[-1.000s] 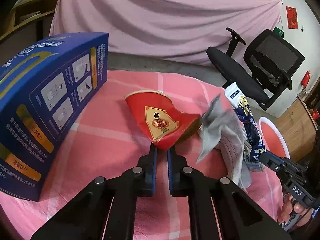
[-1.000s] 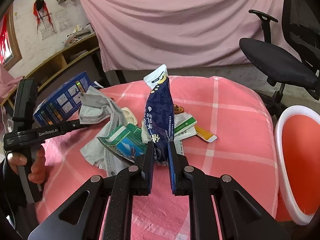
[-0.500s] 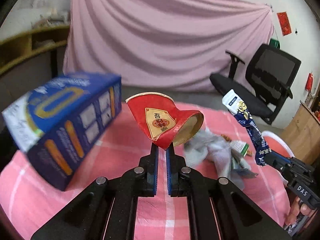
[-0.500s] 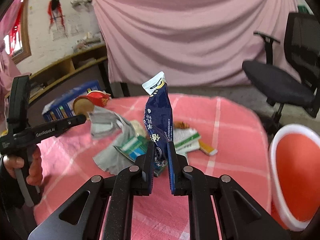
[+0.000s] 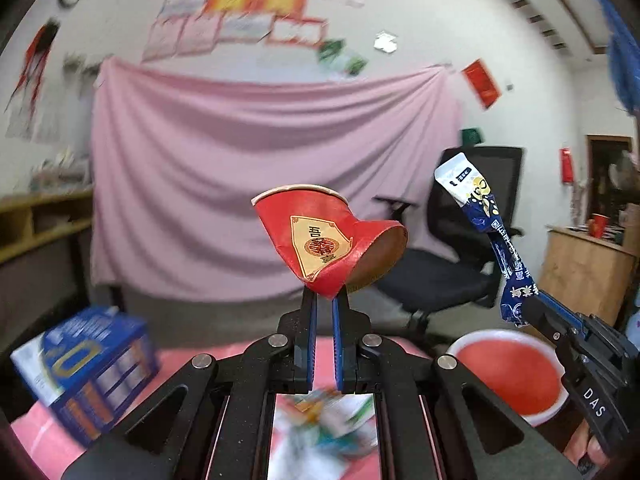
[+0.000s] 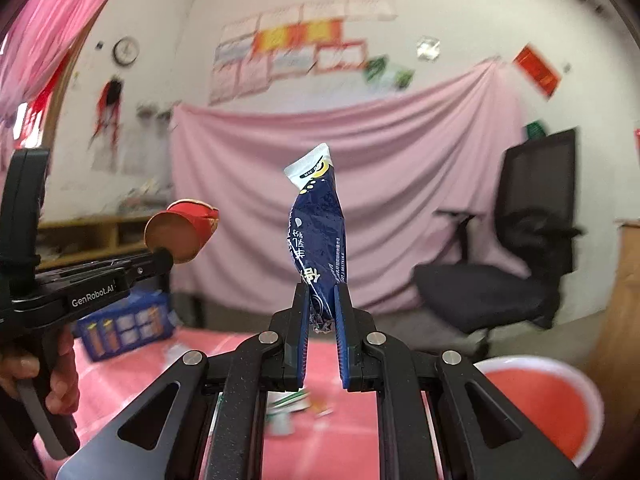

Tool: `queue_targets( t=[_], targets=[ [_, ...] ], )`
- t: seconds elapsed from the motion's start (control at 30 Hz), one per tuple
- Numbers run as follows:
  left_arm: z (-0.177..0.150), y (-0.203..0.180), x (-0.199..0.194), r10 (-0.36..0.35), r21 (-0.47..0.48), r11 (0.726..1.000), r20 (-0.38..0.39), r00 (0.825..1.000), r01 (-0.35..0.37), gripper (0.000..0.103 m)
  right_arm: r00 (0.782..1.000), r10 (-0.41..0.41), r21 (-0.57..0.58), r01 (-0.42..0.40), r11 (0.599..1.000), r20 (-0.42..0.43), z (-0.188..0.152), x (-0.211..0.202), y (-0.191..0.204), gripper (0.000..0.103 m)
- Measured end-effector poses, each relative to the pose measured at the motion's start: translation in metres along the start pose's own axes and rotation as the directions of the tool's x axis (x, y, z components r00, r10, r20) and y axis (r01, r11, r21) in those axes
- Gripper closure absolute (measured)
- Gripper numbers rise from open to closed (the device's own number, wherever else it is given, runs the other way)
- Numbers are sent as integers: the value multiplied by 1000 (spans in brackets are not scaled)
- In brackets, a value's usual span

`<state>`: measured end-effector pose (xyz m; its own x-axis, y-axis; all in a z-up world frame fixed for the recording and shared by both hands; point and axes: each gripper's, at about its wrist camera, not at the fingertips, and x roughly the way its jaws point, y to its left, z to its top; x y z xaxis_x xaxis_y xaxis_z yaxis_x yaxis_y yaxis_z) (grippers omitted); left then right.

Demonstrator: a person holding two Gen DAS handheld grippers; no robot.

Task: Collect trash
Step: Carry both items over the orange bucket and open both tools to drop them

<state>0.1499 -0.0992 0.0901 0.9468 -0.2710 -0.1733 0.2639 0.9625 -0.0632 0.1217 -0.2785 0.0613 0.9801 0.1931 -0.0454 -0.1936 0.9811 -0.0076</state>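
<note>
The left gripper (image 5: 323,300) has its fingers (image 5: 308,320) pinched nearly together on the lower folded edge of a crushed red paper cup (image 5: 320,240), which stands up from the tips with its white rim on top and its brown inside opening to the right. From the right wrist view the same cup (image 6: 182,232) shows at the end of the left gripper (image 6: 162,258), held well above the bench.

The right gripper (image 6: 322,300) has its fingers (image 6: 302,320) closed to a narrow gap on the torn bottom end of a dark blue snack wrapper (image 6: 318,240); the wrapper stands upright from the tips, its white sealed end uppermost. In the left wrist view that wrapper (image 5: 494,240) leans up and to the left from the right gripper (image 5: 528,312).

Below both grippers lies the bench (image 6: 132,360) under a pink checked cloth. Blurred scraps of paper litter (image 5: 332,412) lie on it between the arms of the left gripper. A blue carton (image 5: 86,364) stands on the bench's left part. A red basin with a white rim (image 5: 508,376) sits low at the right, beside the bench edge.

Behind are a black office chair (image 6: 512,268), a pink hung sheet (image 5: 260,168), and a wall clock (image 6: 126,50) on the white wall
</note>
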Motion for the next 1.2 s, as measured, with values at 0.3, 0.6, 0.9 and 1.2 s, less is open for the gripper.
queue_targets(
  t=[0.3,0.6,0.9,1.2],
  targets=[
    [-7,-111,47,-213,94,972,-42,976,216,98,970,-244,60,244,968,-19,-9,-21,-89,93],
    [-35,-178,123,-362,22,920,-336,870,391,98,918,-311,123,347,930,-245,-41,-9,-141,93],
    [-50,-192,163,-366,-45,915,-507,780,400,98,875,-284,172,373,912,-392,-67,-1,-161,92],
    [-62,-177,185,-379,-144,917,-613,694,373,97,841,-268,225,407,885,-470,-76,6,-174,90]
  ],
)
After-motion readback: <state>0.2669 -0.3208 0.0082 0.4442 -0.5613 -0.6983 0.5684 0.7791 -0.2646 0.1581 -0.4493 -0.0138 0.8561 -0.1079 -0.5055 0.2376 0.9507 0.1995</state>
